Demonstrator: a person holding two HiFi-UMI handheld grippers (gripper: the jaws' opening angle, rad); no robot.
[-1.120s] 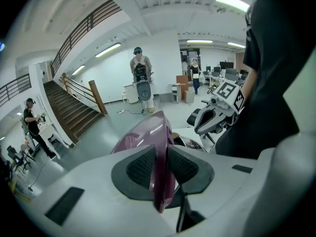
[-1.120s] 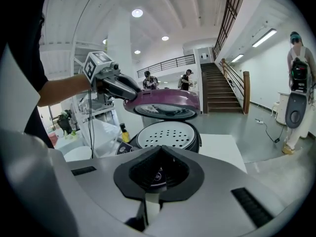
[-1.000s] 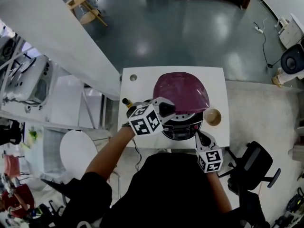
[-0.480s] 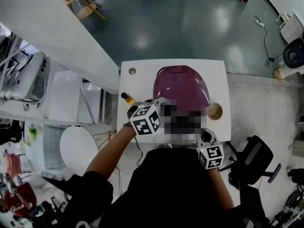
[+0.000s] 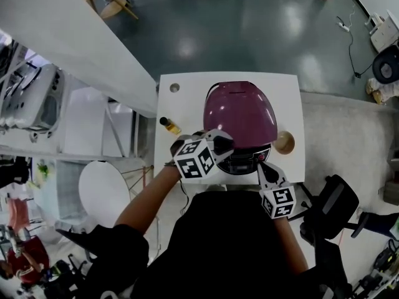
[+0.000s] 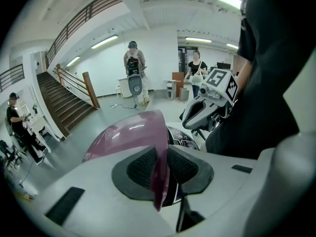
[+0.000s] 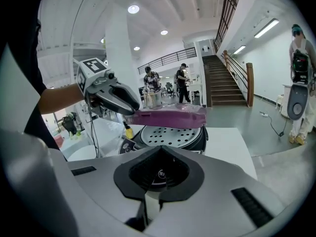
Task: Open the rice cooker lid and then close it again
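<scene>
Two roles: left gripper [image 5: 224, 147] clamps the purple lid [image 5: 240, 112] at its near rim, likely guiding its hinge swing; right gripper [image 5: 262, 168], jaws together and empty, waits beside the rice cooker [image 5: 244, 161].

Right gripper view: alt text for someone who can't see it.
The left gripper clamps the front edge of a purple rice cooker lid, partly raised above a perforated metal inner plate. The right gripper is shut and empty in the foreground.

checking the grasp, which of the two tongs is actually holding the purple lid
The left tongs, clamped on the front edge of the purple lid; the right tongs are shut on nothing.
</scene>
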